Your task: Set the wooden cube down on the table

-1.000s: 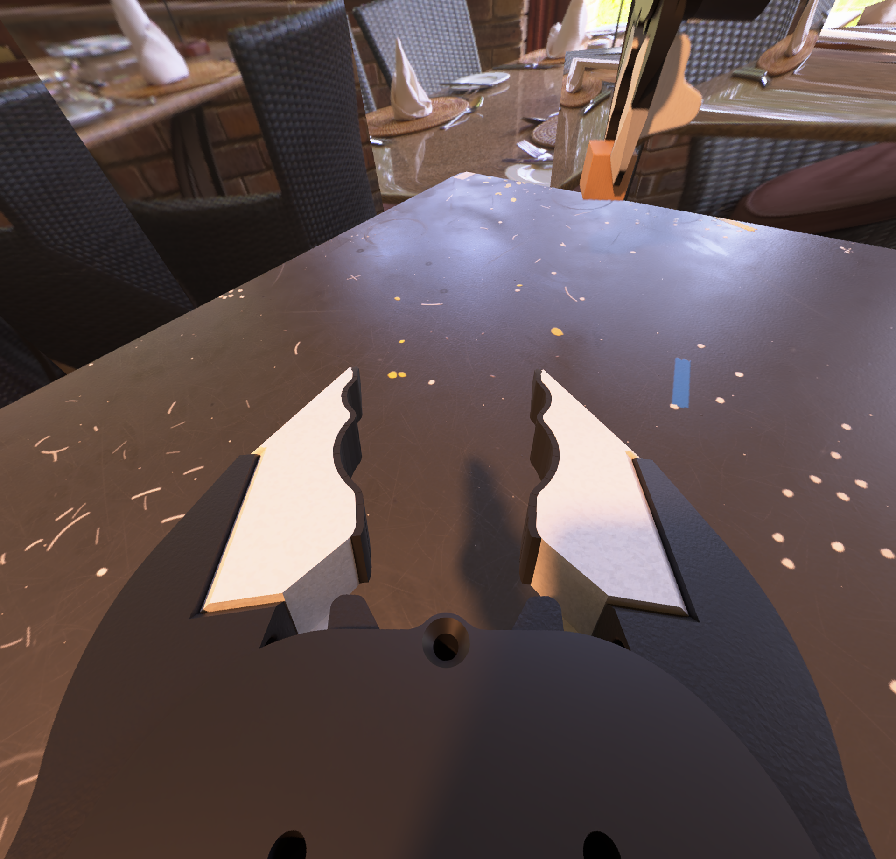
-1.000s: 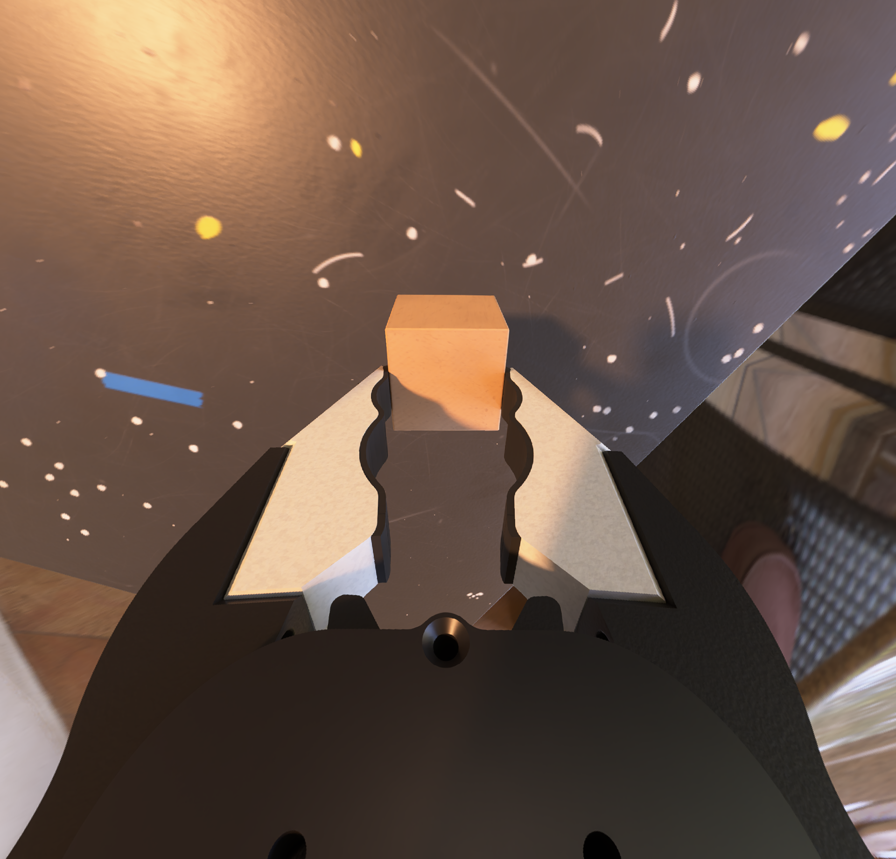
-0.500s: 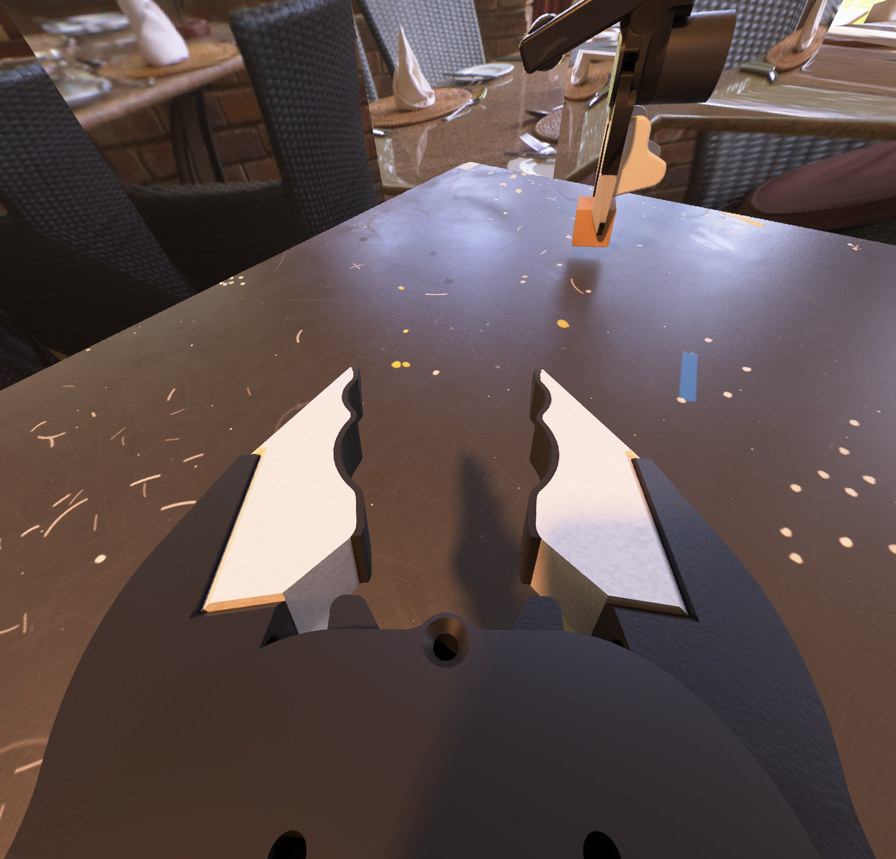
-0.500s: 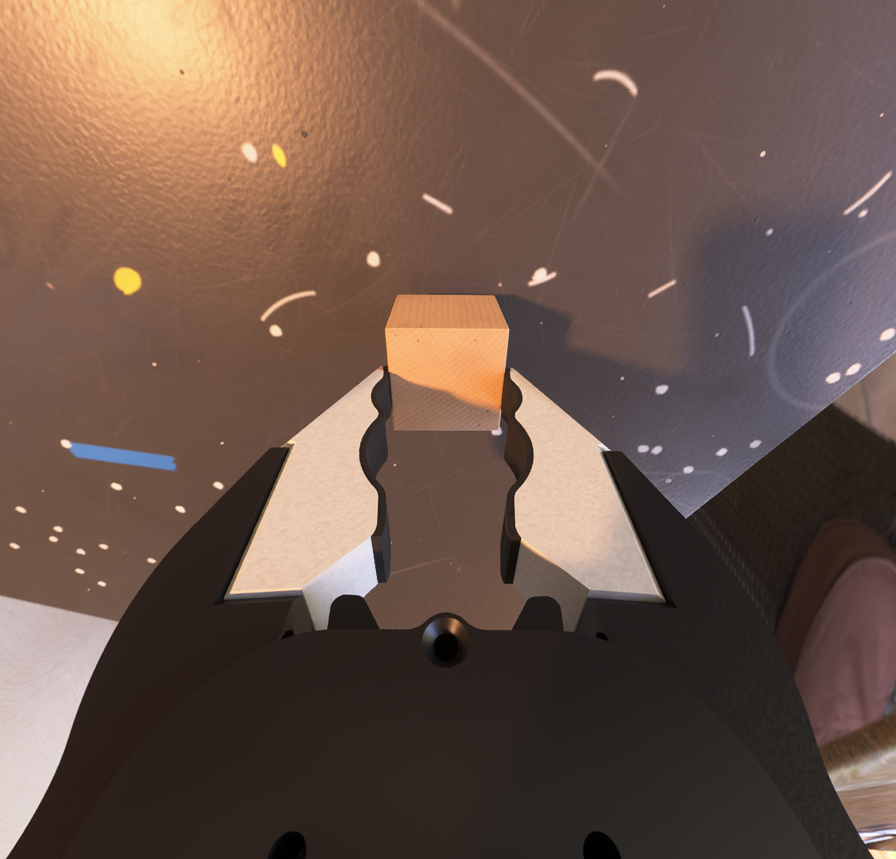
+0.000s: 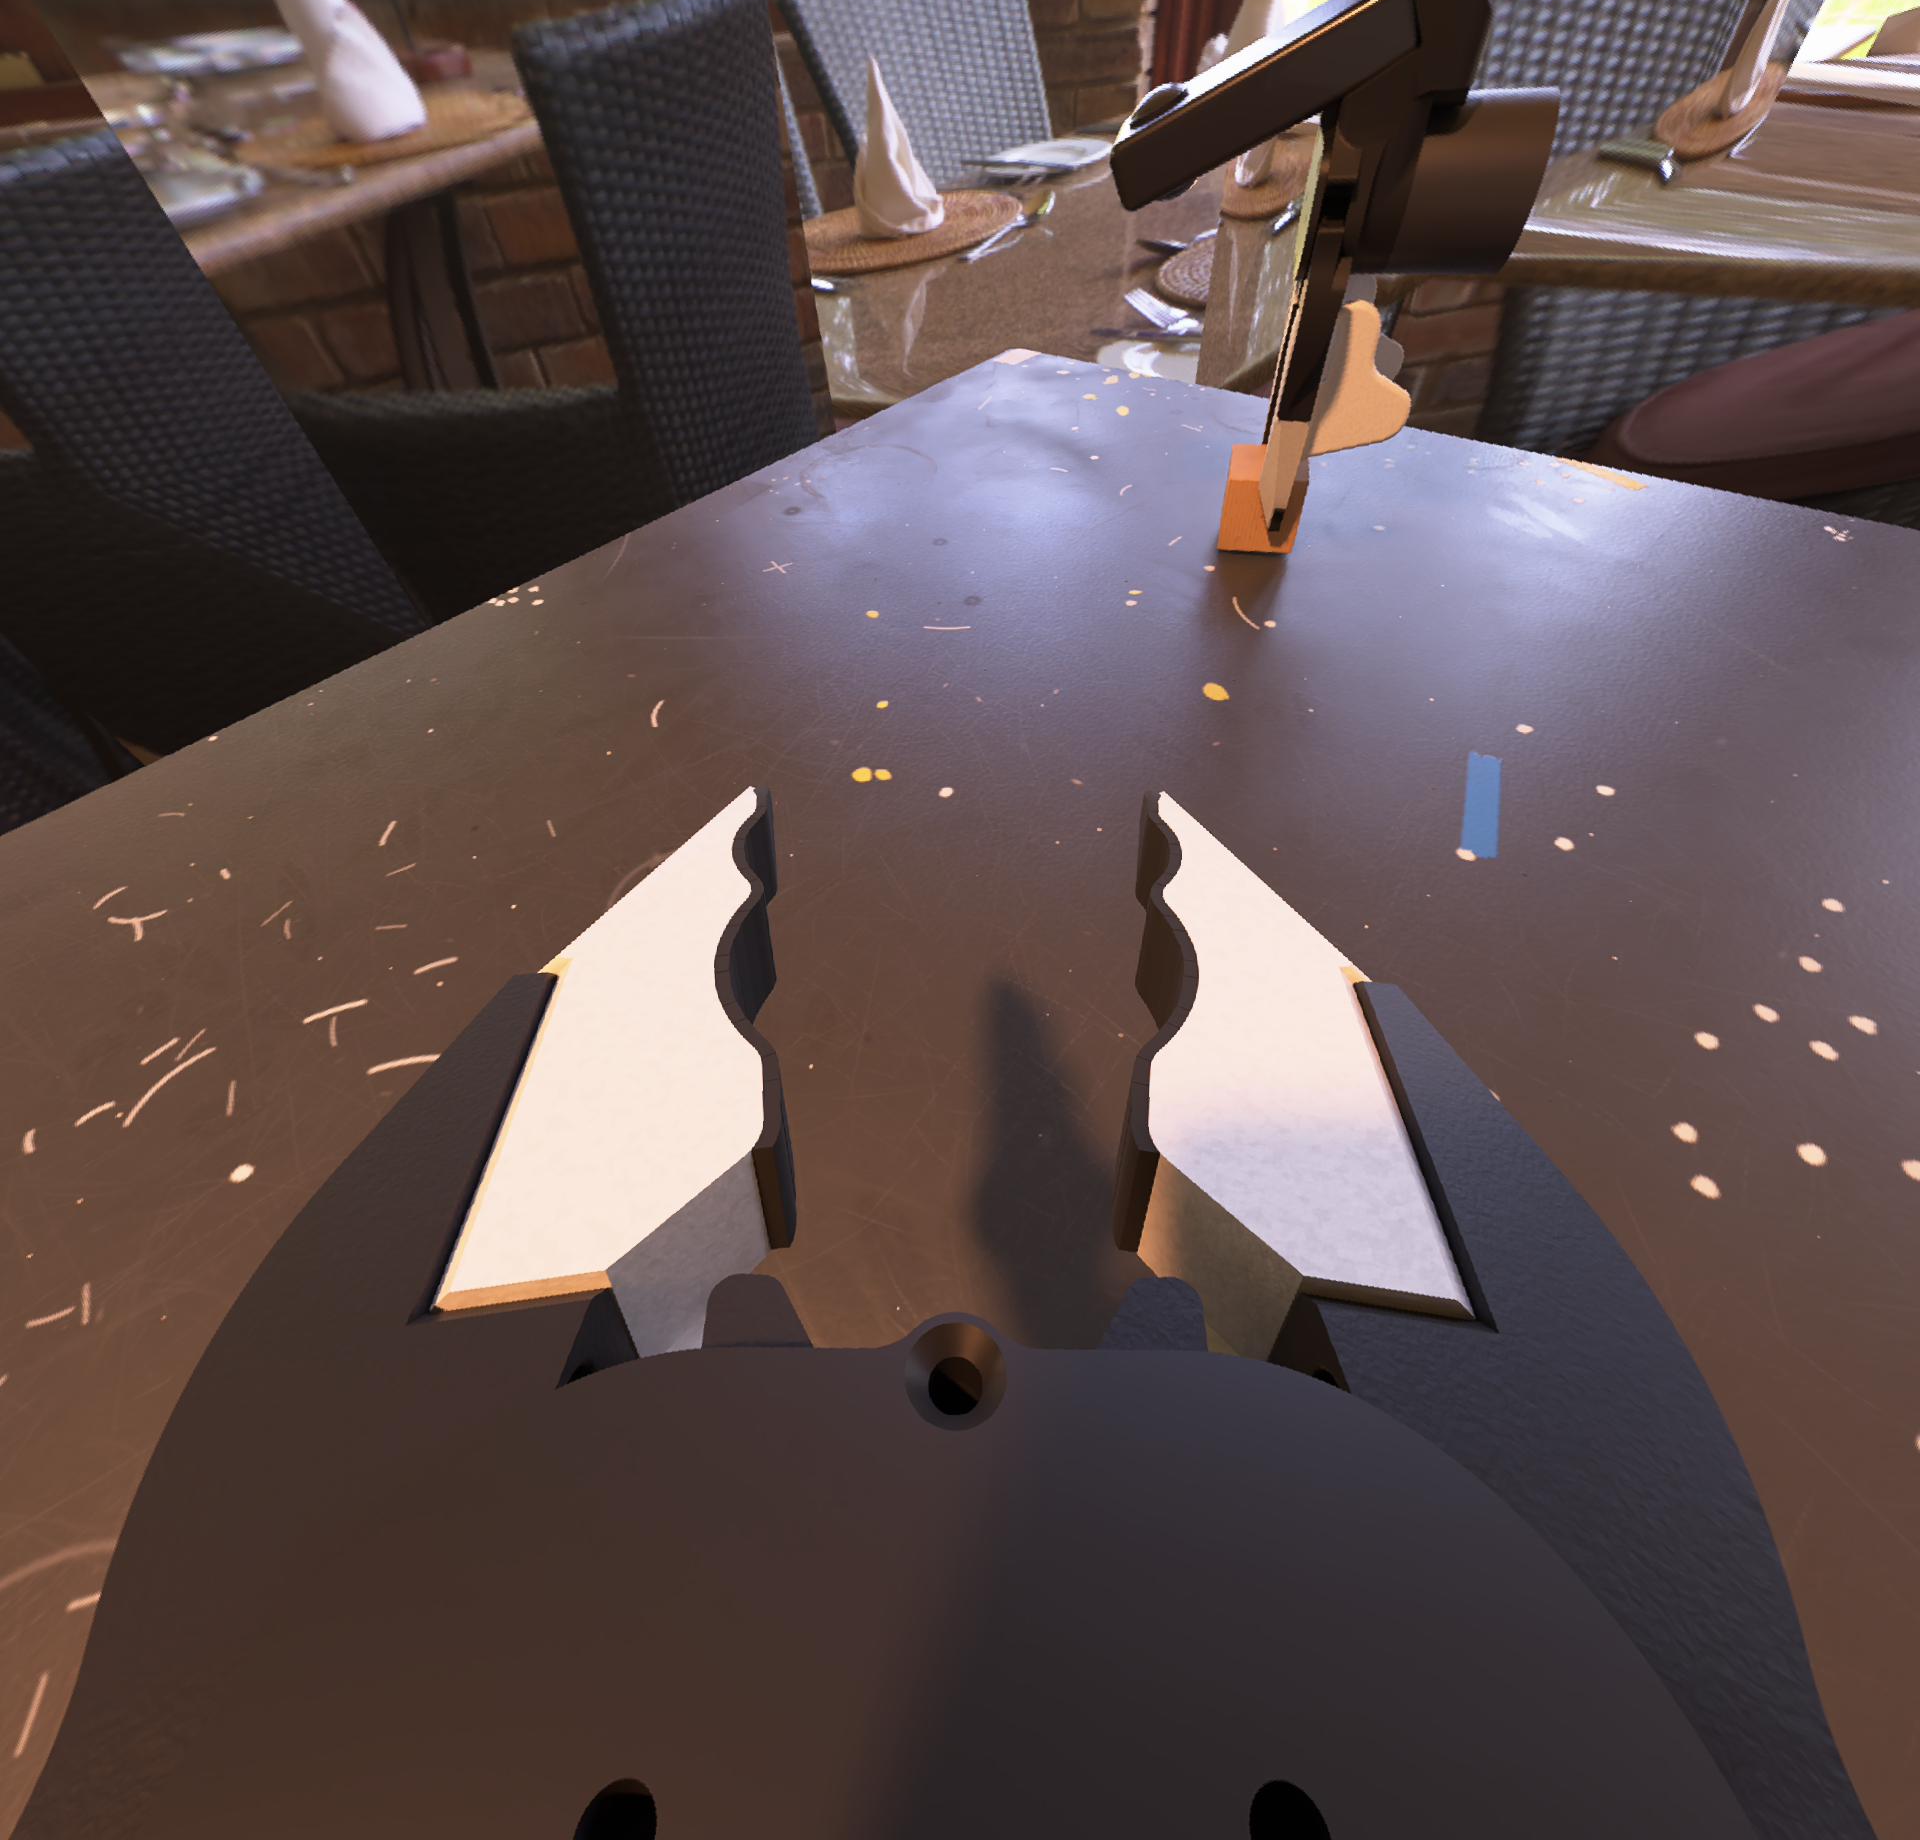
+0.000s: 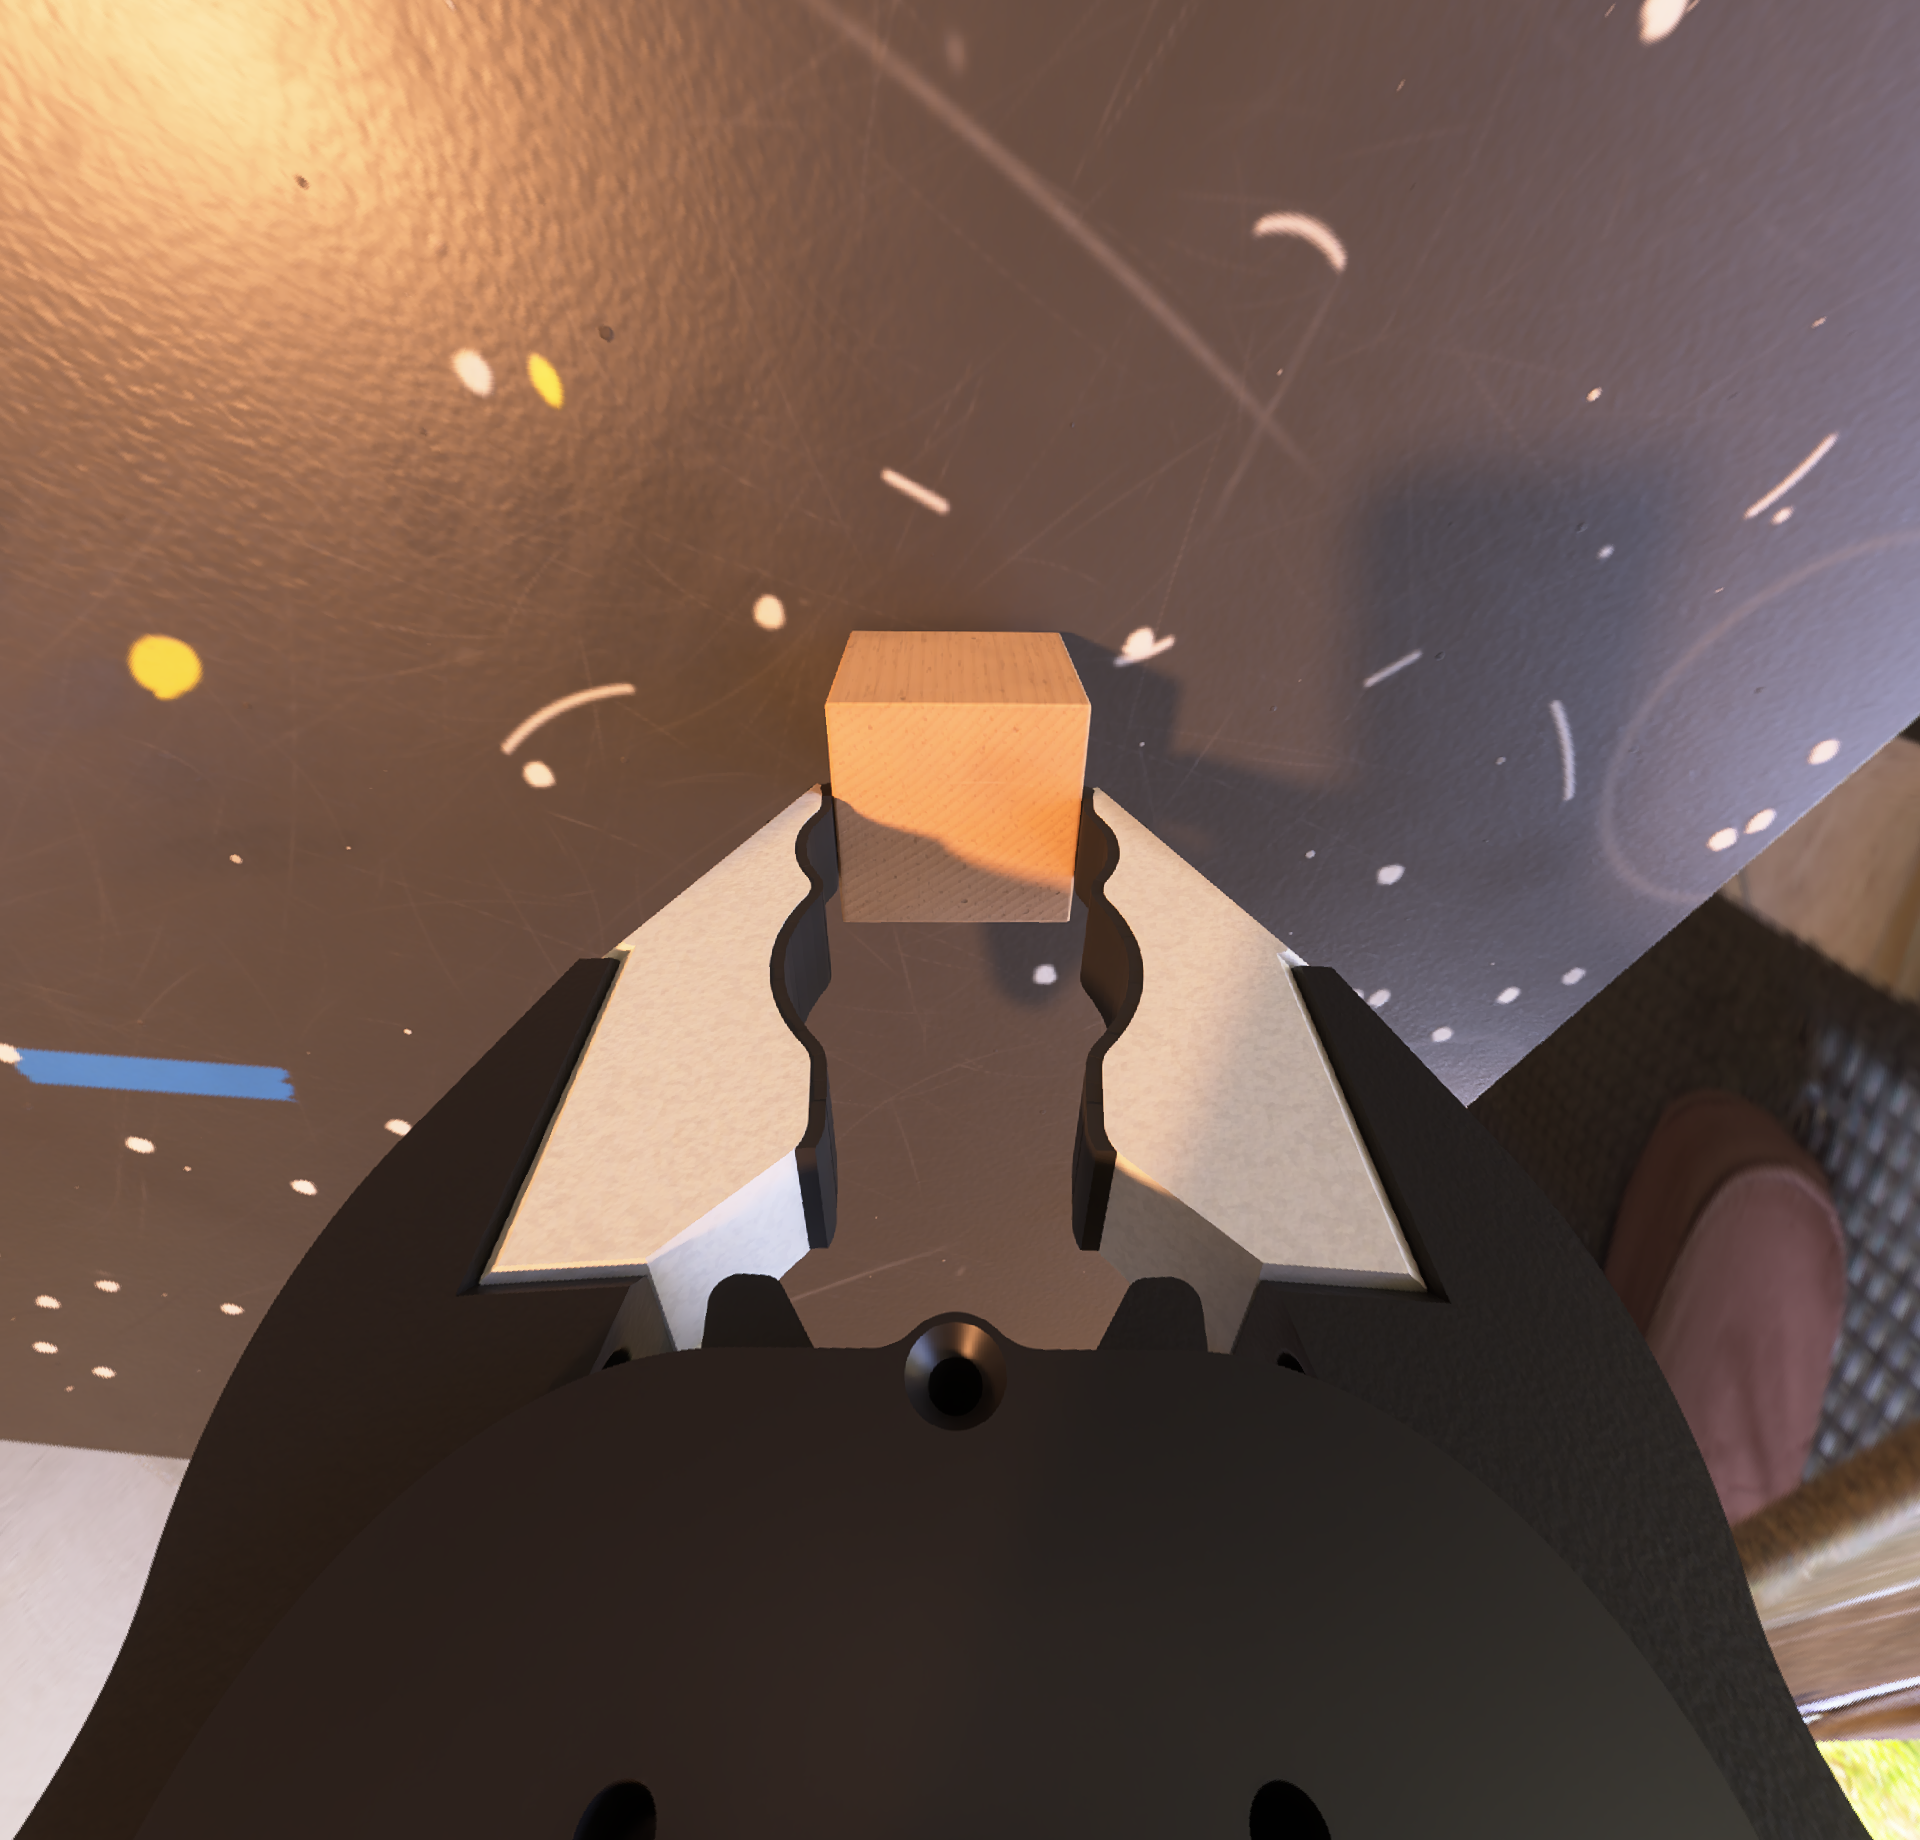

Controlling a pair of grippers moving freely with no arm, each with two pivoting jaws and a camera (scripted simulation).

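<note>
- Right hand-held gripper (image 6: 956,803) clenched on the wooden cube (image 6: 958,751), pinched at the fingertips only; cube sits square, not tilted.
- From the left wrist view the cube (image 5: 1247,502) looks at or just touching the worktop (image 5: 727,751), near the far edge; can't tell for sure if it's fully seated.
- Left hand-held gripper (image 5: 956,824) released, nothing in it, low over the worktop and well apart from the cube.
- Step in hand, as I judge it: final lowering, then release.
- To do it well: come straight down w/o sideways drag, get the bottom face flat, open both fingers evenly, lift out vertically.
- Risk: cube near the worktop edge (image 6: 1662,907), so a nudge on retreat could push it off.
</note>
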